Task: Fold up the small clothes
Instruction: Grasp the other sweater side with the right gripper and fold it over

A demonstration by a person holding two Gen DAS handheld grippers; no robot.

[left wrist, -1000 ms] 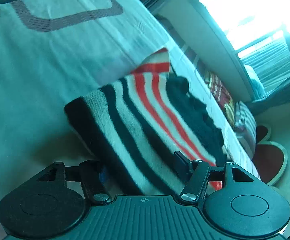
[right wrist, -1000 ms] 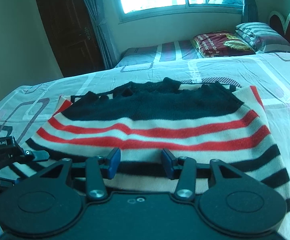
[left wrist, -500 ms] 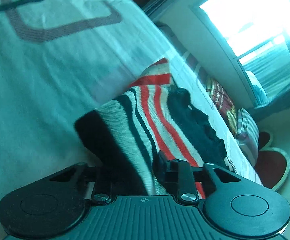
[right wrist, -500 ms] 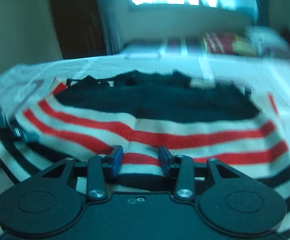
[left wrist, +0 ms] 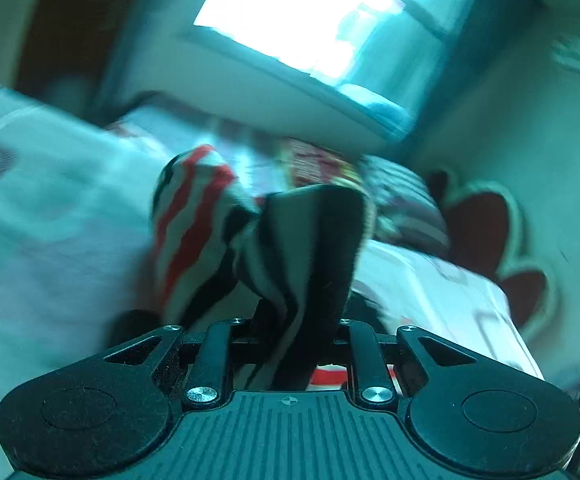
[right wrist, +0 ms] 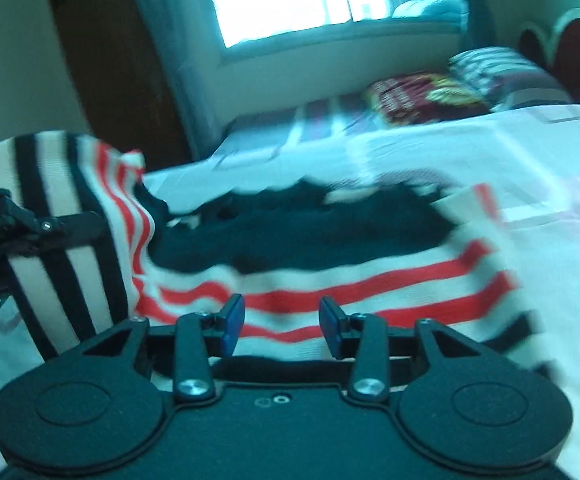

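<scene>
Left wrist: left gripper (left wrist: 298,320) clamps striped sweater (left wrist: 290,248); right gripper (right wrist: 282,320) parted above it

Free room and obstacles. The raised corner of the striped garment (right wrist: 58,216), held up by the left gripper (right wrist: 62,226), blocks the left side of the bed (right wrist: 530,152). The rest of the garment lies flat ahead of the right gripper (right wrist: 281,322), with bare sheet to its right. Pillows (right wrist: 470,84) and a headboard (right wrist: 570,40) bound the far right; a dark wardrobe (right wrist: 110,72) stands beyond the bed at left.
</scene>
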